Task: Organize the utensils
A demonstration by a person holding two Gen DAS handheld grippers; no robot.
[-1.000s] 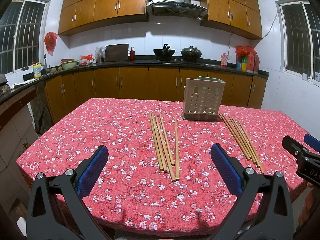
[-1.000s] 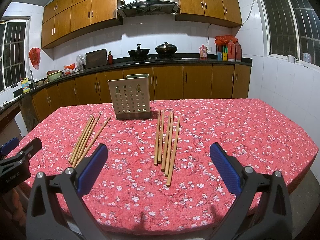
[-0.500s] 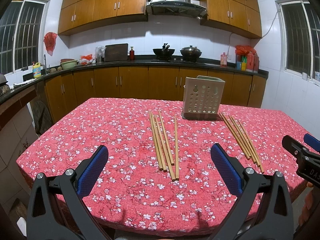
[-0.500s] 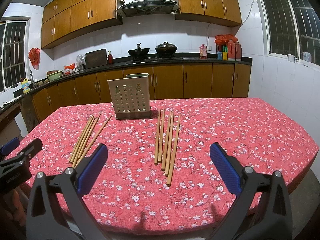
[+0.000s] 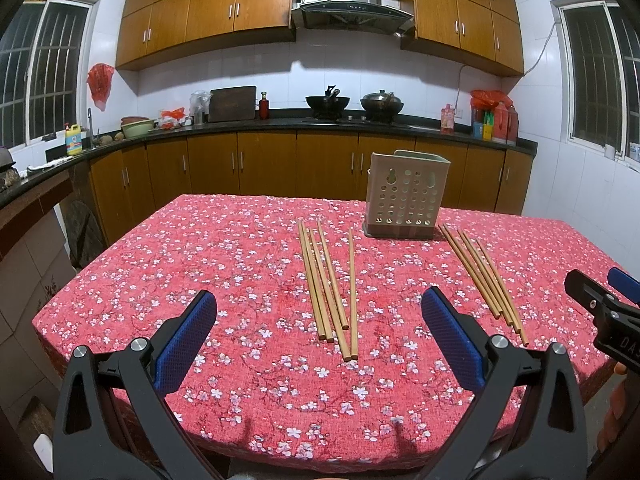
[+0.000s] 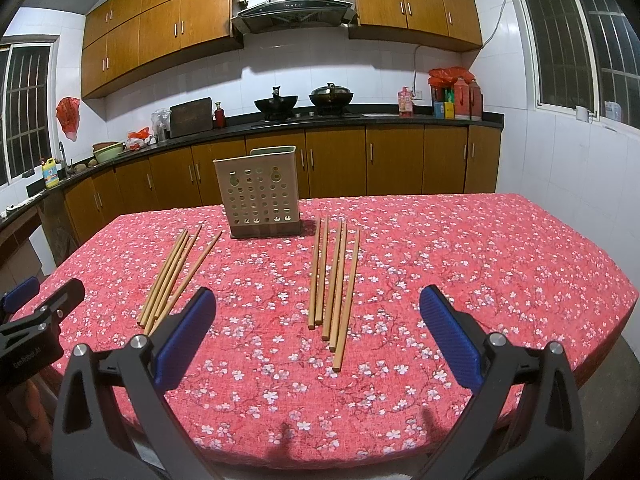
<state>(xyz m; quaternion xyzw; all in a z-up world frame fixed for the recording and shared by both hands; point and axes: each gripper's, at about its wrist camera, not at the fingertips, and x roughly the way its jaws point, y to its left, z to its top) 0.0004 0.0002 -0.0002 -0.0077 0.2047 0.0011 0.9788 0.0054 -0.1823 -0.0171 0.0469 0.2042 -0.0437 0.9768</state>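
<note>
Two groups of wooden chopsticks lie on the red floral tablecloth. In the left wrist view the left group (image 5: pixel 330 284) lies ahead of my left gripper (image 5: pixel 319 312), and the right group (image 5: pixel 482 276) lies further right. A beige perforated utensil holder (image 5: pixel 404 196) stands upright behind them. In the right wrist view the right group (image 6: pixel 334 280) lies ahead of my right gripper (image 6: pixel 318 312), with the left group (image 6: pixel 178 272) and the holder (image 6: pixel 260 198) to the left. Both grippers are open, empty and hover above the table's near edge.
The table (image 5: pixel 200 248) is covered by the red cloth. Each gripper shows at the other view's edge: the right gripper in the left wrist view (image 5: pixel 604 308), the left gripper in the right wrist view (image 6: pixel 36 312). Kitchen counters and cabinets (image 5: pixel 320 160) stand behind.
</note>
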